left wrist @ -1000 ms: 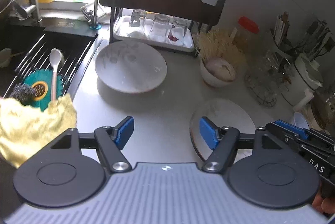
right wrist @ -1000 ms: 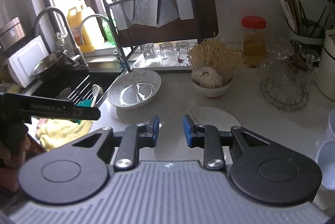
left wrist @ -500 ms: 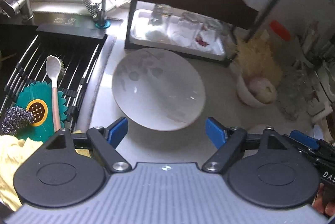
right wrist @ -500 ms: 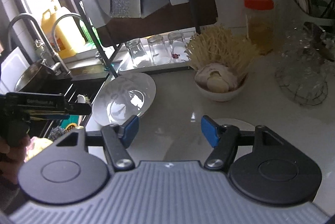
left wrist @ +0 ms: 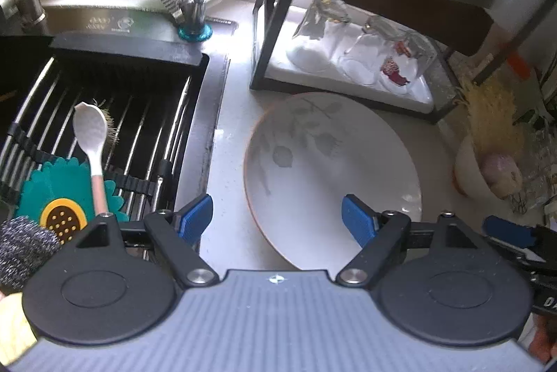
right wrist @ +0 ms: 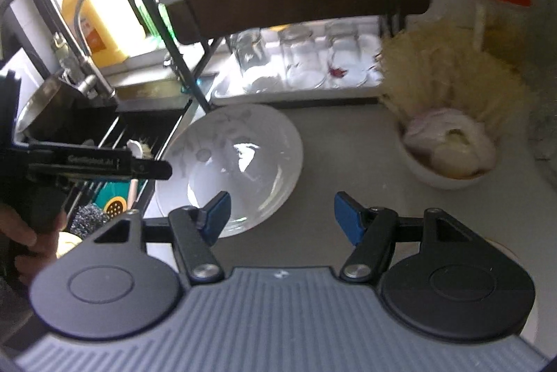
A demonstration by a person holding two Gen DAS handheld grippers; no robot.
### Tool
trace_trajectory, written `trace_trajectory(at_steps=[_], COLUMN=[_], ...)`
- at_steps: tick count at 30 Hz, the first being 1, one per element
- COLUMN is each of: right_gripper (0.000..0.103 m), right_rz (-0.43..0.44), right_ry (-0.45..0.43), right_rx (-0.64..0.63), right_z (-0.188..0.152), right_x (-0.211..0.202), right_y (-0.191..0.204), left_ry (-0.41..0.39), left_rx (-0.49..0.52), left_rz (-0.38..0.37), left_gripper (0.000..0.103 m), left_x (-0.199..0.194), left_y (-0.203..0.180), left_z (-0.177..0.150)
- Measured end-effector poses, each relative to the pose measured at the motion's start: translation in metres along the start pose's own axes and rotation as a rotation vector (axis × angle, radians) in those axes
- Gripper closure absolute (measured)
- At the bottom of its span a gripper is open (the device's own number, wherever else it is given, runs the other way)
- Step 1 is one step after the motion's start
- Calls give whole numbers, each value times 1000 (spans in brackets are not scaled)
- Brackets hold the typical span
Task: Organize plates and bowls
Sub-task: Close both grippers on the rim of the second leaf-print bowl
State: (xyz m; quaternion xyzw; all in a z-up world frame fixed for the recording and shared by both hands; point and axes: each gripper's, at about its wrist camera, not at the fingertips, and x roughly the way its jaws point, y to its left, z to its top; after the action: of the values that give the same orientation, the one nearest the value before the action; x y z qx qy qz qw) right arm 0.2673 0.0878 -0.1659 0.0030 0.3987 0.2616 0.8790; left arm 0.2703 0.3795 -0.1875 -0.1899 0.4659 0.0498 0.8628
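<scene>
The left hand-held gripper [left wrist: 276,219] is hovering with its jaws spread wide and nothing between them, over the near rim of the large white leaf-patterned bowl [left wrist: 330,170], while the right hand-held gripper [right wrist: 278,215], whose jaws have just been opening and are also holding nothing, is pointing at the worktop [right wrist: 334,156] just beside that bowl. The bowl, sitting empty on the worktop between the sink rack [left wrist: 115,128] and the dish rack [left wrist: 348,83], is looking glazed, rigid, slippery and breakable, so pinching its thin rim is probably the best hold. The small bowl [right wrist: 442,173] is holding what may be garlic, and the dish rack's tray is carrying upturned glasses [left wrist: 365,48].

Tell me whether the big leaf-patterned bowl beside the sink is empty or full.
Empty. The leaf-patterned bowl sits upright on the counter, its glossy white inside bare in both wrist views, with only light reflections showing.
</scene>
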Motion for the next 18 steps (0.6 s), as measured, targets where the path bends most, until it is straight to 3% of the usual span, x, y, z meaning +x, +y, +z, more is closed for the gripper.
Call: trace_trajectory(at_steps=[7, 12, 18], right_gripper=[36, 44, 58], right_rz=[-2, -22, -28], right_ry=[75, 107, 134], right_rx=[82, 106, 118], right_z=[10, 16, 21], right_x=[40, 62, 82], right_y=[-4, -3, -2], left_ry=[27, 58, 80], left_rx=[-13, -4, -7], left_rz=[-21, -56, -89], left_gripper=[21, 39, 51], left_x=[22, 40, 55], left_y=[18, 24, 31], left_z=[12, 18, 25])
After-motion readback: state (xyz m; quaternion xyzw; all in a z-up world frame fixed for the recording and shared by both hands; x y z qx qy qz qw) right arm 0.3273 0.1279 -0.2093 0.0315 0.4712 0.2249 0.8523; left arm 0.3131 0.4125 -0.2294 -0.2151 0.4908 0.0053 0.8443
